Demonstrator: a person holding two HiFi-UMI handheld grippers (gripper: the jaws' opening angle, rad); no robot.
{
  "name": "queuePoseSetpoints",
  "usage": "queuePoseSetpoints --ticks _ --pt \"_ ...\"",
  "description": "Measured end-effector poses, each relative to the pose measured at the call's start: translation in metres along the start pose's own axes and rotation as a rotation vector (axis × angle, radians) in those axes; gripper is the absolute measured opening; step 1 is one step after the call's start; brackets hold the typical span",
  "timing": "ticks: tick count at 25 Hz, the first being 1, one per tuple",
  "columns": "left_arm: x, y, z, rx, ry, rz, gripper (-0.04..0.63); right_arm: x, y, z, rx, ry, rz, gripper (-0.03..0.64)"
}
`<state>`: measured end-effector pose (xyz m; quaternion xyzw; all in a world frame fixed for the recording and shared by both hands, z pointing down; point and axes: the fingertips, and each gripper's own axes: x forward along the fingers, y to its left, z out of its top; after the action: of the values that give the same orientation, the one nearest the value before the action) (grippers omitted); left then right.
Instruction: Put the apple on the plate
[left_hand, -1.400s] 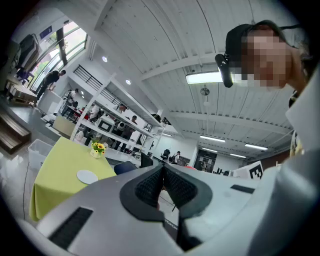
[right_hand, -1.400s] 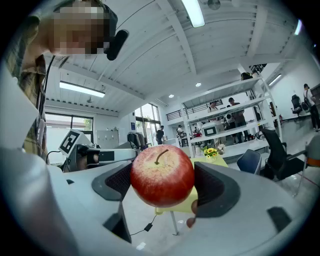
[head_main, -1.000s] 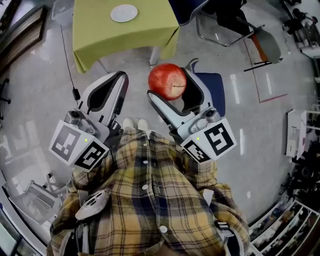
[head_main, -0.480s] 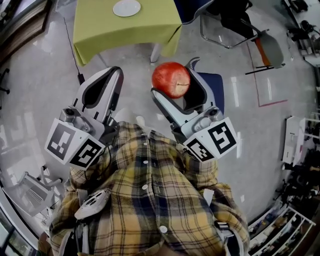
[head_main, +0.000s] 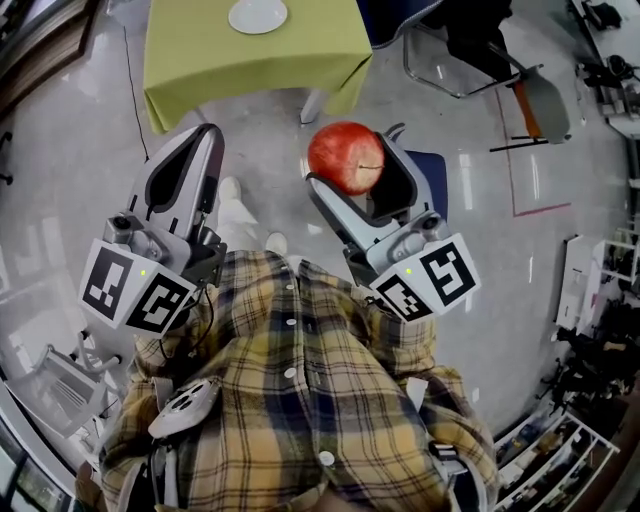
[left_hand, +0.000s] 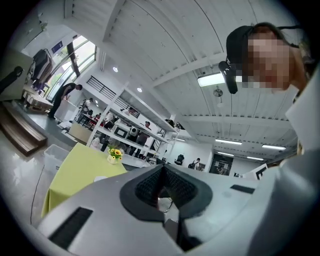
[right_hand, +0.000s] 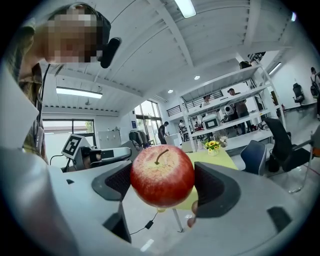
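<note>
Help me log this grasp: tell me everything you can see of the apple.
The apple is round, whole and red, with pale yellowish speckling and a short brown stem in a dimple. It is clamped between the dark pads of the right gripper, one on each side, with nothing else touching it. In the right gripper view it sits stem up. It hangs in the air over the floor, short of the green-clothed table that bears the white plate.
</note>
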<state>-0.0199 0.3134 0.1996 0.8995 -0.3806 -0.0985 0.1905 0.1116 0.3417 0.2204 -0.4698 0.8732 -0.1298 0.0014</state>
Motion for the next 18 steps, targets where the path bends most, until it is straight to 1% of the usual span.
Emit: queuePoseSetpoints --ticks 5,13,18 --pt "0.019 0.045 0.022 -0.008 0.006 -0.007 0.009 0.055 -0.004 0.008 0.009 0.004 -0.003 0.383" --pt "0.053 0.118 0.059 -0.010 0.040 -0.045 0.009 0.147 -0.011 0.024 0.035 0.001 -0.022 0.383" --pt "0.059 0.154 0.072 -0.016 0.058 -0.065 0.009 0.183 -0.014 0.026 0.046 0.000 -0.060 0.383"
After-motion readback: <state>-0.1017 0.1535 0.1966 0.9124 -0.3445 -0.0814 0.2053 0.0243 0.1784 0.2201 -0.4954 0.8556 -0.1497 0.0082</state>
